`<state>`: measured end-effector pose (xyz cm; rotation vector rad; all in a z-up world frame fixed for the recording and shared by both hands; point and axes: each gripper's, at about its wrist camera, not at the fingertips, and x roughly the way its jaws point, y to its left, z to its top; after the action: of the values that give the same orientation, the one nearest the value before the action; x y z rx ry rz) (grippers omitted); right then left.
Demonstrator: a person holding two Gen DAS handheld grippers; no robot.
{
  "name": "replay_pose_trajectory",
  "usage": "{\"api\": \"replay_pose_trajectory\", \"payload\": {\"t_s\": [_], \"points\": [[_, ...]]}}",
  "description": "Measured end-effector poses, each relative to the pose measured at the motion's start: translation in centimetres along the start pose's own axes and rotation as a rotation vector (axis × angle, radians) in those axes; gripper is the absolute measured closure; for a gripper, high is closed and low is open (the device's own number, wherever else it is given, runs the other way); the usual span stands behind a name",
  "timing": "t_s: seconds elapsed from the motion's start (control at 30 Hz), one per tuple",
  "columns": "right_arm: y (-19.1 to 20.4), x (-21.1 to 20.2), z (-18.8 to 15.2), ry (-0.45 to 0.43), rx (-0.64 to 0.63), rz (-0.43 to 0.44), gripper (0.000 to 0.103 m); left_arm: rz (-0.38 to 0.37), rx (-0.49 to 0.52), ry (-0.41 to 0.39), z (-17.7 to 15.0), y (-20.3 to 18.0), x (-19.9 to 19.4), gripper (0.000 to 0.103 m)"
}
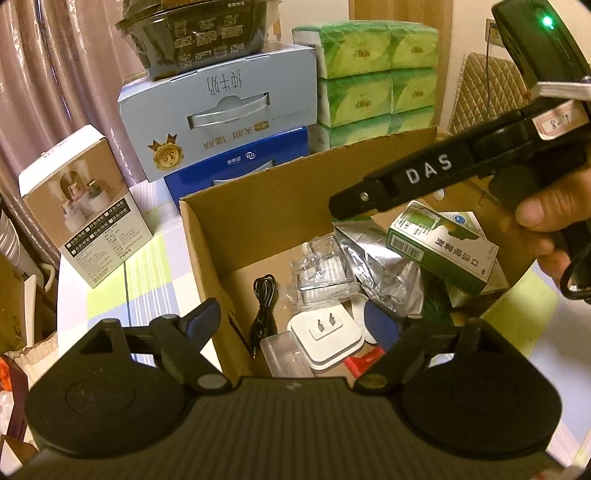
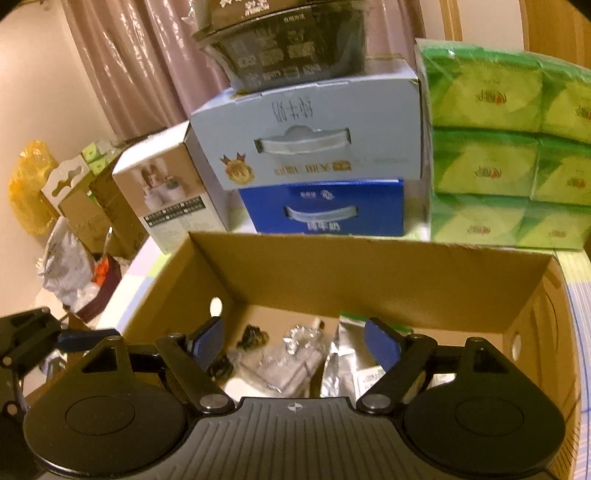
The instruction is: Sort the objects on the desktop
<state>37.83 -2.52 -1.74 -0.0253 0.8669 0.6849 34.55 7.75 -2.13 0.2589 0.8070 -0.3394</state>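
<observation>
An open cardboard box (image 1: 236,221) holds a white plug adapter (image 1: 325,334), a black cable (image 1: 264,306), a clear plastic pack (image 1: 321,269), a silver foil pouch (image 1: 384,266) and a green and white carton (image 1: 439,247). My left gripper (image 1: 293,325) is open and empty above the box's near edge. My right gripper (image 2: 293,345) is open and empty over the same box (image 2: 369,273); its body shows in the left wrist view (image 1: 424,173), held by a hand. The foil pouch (image 2: 340,365) and plastic pack (image 2: 291,354) lie below it.
Behind the box stand a pale blue milk carton case (image 1: 221,118) on a dark blue case (image 1: 240,173), a black bowl (image 1: 195,33) on top, stacked green tissue packs (image 1: 376,74) and a white product box (image 1: 88,210). Bags and cartons (image 2: 74,221) sit at the left.
</observation>
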Motion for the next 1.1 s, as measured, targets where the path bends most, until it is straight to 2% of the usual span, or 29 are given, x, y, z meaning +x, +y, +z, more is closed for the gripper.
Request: {"api": "replay_pose_trajectory", "payload": {"t_s": [0.17, 0.3, 0.57, 0.87, 1.1], "points": [[-0.3, -0.8, -0.5, 0.025, -0.008, -0.029, 0.009, 0.003, -0.016, -0.001, 0.1, -0.1, -0.4, 0.016], [-0.8, -1.8, -0.8, 0.044, -0.01, -0.044, 0.002, 0.014, -0.028, -0.003, 0.4, -0.4, -0.9, 0.012], [-1.5, -4.4, -1.4, 0.069, -0.016, -0.091, 0.002, 0.067, -0.022, 0.002, 0.7, -2.0, -1.9, 0.001], [-1.8, -7.8, -2.0, 0.072, -0.016, -0.115, 0.002, 0.11, -0.05, 0.008, 1.0, -3.6, -3.7, 0.001], [-2.2, -9.6, -2.6, 0.078, -0.006, -0.132, 0.002, 0.137, -0.128, 0.009, 1.0, -4.0, -5.4, 0.001]]}}
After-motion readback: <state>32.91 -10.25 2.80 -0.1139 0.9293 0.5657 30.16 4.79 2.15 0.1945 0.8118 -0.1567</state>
